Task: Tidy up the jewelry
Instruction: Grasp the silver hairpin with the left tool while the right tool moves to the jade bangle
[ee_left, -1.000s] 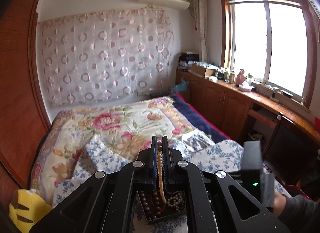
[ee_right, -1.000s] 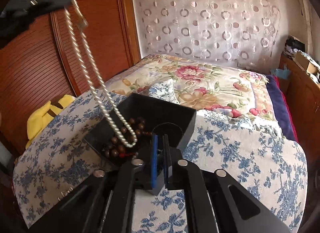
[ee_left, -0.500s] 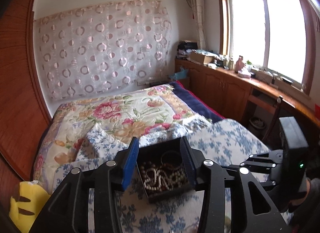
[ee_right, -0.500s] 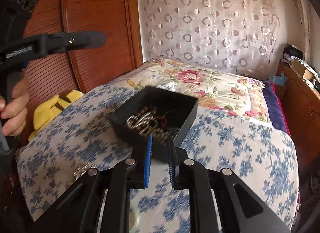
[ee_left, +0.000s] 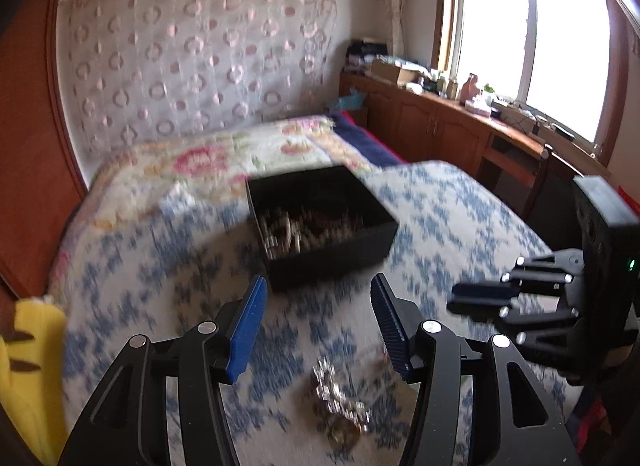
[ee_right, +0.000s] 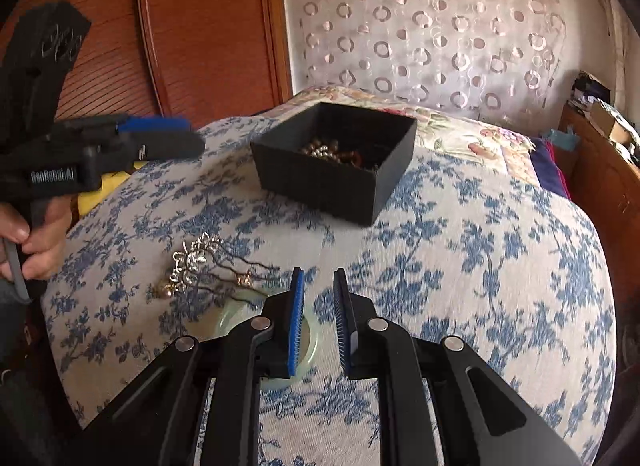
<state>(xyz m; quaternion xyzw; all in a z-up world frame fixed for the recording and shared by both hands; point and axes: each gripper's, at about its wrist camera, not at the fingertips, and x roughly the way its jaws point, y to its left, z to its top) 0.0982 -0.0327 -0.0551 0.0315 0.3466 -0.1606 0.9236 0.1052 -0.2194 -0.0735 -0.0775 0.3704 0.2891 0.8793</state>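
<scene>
Box: one square, matte black box (ee_right: 334, 169) sits upper centre of the right wrist frame on a blue-and-white floral cloth (ee_right: 480, 266); beads and a pale twisted rope strand are heaped inside.
Loose pieces: one silvery filigree hairpin (ee_right: 192, 262) with dark wavy prongs lies lower left on the cloth, well apart from the box; one smooth, pale green bangle (ee_right: 228, 320) lies just beside it, partly hidden by the right tool.
Left gripper (ee_left: 318, 324): blue ribbed pads spread wide, nothing between them, bottom centre of its own frame above the hairpin.
Right gripper (ee_right: 319, 322): pads a narrow gap apart, gripping nothing, over the bangle's edge.
Right view only: the bangle, sharp detail of the hairpin, and a hand (ee_right: 30, 238) on the left tool's handle at the left edge.
Left view only: blurred, but it shows a bright window (ee_left: 532, 29) upper right, and a yellow plush toy (ee_left: 28, 378) lower left.
</scene>
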